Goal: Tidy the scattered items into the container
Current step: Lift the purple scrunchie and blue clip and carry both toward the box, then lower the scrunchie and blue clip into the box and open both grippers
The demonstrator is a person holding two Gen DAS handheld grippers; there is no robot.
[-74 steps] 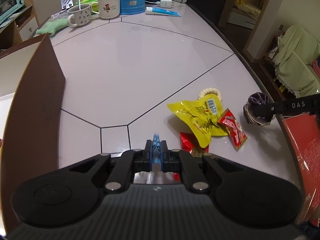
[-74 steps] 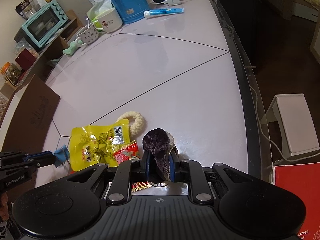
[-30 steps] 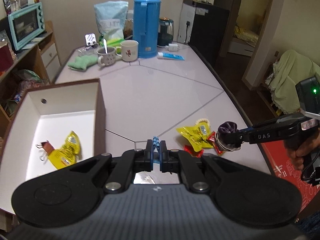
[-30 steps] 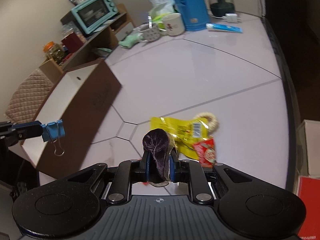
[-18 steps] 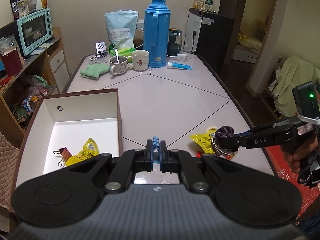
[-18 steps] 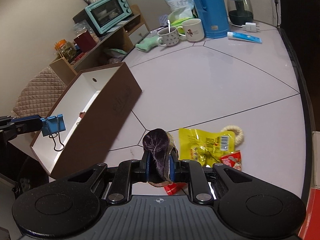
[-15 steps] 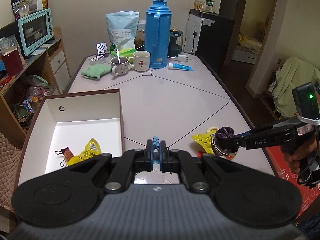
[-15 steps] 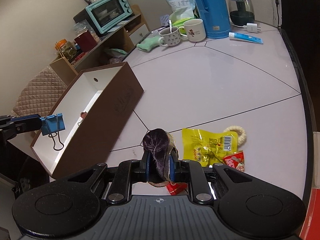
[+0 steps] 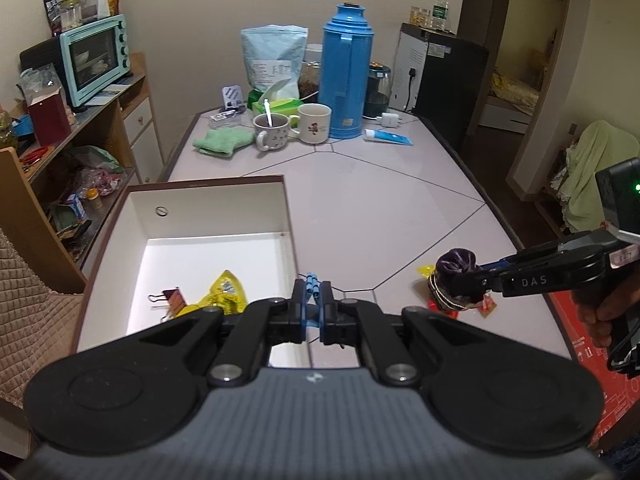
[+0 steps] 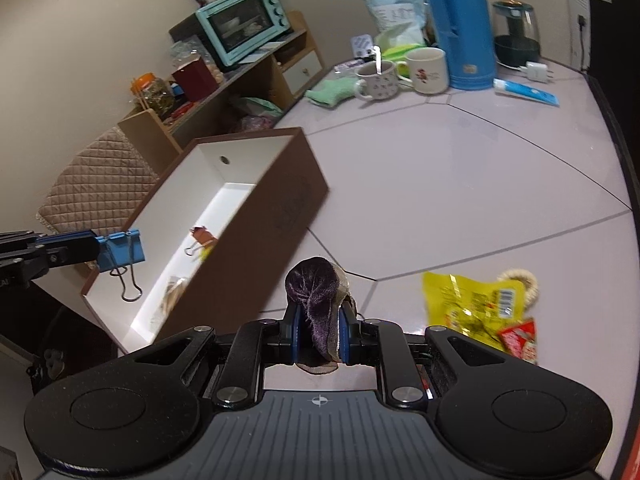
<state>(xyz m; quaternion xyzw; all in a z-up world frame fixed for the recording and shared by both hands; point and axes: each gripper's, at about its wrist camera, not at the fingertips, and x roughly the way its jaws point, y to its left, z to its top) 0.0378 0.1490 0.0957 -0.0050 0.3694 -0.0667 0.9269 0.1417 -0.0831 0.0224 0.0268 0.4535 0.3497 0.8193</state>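
Note:
My left gripper (image 9: 312, 292) is shut on a blue binder clip (image 10: 120, 249) and holds it above the near end of the brown box (image 10: 248, 248) with white inside (image 9: 208, 252). In the box lie a yellow packet (image 9: 224, 294) and a brown binder clip (image 9: 172, 300). My right gripper (image 10: 318, 320) is shut on a purple velvet scrunchie (image 10: 316, 284), raised over the table to the right of the box; it also shows in the left wrist view (image 9: 456, 276). A yellow snack packet (image 10: 472, 304), a red packet (image 10: 518, 342) and a beige ring (image 10: 520, 280) lie on the table.
At the far end of the table stand a blue thermos (image 9: 348, 72), two mugs (image 9: 314, 122), a green cloth (image 9: 220, 142), a toothpaste tube (image 9: 388, 136) and a bag (image 9: 274, 60). A shelf with a teal oven (image 9: 94, 58) is on the left. A red box (image 9: 600, 360) is at right.
Both grippers have risen and pulled back. The left one with the blue clip has moved left over the box's near end; the right one with the scrunchie has moved towards the box.

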